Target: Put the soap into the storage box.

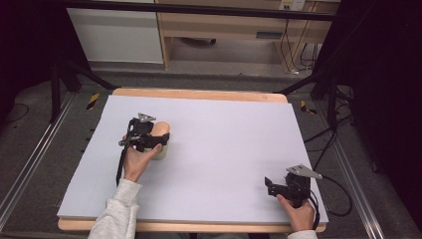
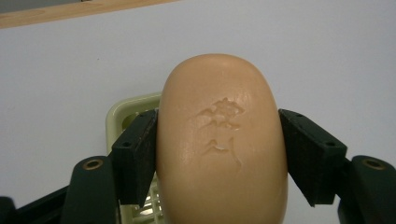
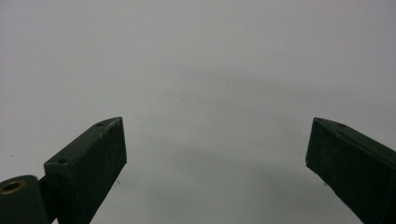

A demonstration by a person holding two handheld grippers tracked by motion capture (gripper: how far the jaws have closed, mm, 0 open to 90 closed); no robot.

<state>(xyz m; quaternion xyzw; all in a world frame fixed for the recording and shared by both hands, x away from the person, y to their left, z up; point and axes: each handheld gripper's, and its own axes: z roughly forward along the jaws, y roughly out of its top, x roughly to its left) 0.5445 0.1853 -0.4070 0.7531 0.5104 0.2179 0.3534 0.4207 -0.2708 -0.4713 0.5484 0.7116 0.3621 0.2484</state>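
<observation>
On the left part of the desk (image 1: pixel 224 149), the left gripper (image 2: pixel 219 154) was clenched on a peach-coloured bar of soap (image 2: pixel 222 140), with one black pad pressed against each of its long sides. The soap was held just above a pale green soap dish (image 2: pixel 126 116), which stood on the desk's white surface. Far to the right, near the front edge, the right gripper (image 3: pixel 217 154) rested released, its jaws wide apart with nothing between them.
</observation>
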